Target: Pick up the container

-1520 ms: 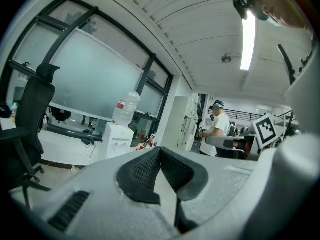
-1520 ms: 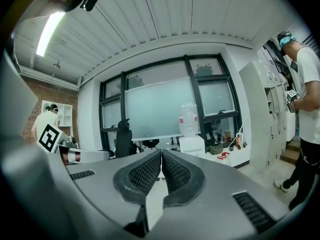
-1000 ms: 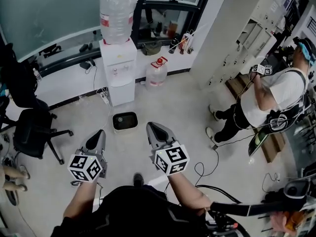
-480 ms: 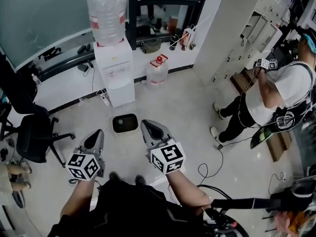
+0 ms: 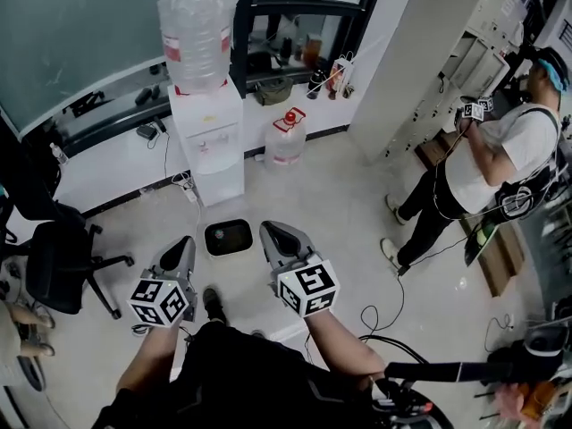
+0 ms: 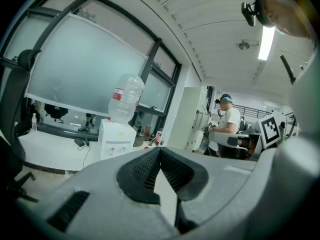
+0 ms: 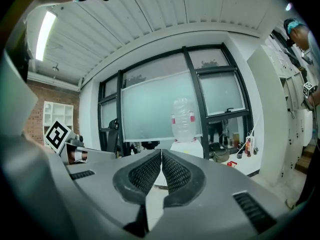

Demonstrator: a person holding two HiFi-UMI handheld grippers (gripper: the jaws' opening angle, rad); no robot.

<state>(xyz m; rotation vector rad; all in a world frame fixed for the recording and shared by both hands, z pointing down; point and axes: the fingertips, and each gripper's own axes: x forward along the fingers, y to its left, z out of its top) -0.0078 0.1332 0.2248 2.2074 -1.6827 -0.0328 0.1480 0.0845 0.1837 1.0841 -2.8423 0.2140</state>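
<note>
A low white container with a dark inside (image 5: 228, 237) stands on the floor in front of the water dispenser (image 5: 210, 141). In the head view my left gripper (image 5: 184, 243) hovers just left of it and my right gripper (image 5: 273, 231) just right of it, both above the floor and apart from it. Both point forward with jaws pressed together and nothing between them. The left gripper (image 6: 159, 151) and the right gripper (image 7: 161, 153) show the same in their own views, where their bodies hide the container.
A water jug with a red cap (image 5: 285, 138) stands right of the dispenser. A black office chair (image 5: 54, 271) is at the left. A person (image 5: 487, 172) stands at the right by white shelves. Cables (image 5: 380, 307) lie on the floor near my right arm.
Both grippers stay shut and level. The view has swayed a little, and a foot has stepped forward under the left gripper. The person at the right has shifted slightly.
</note>
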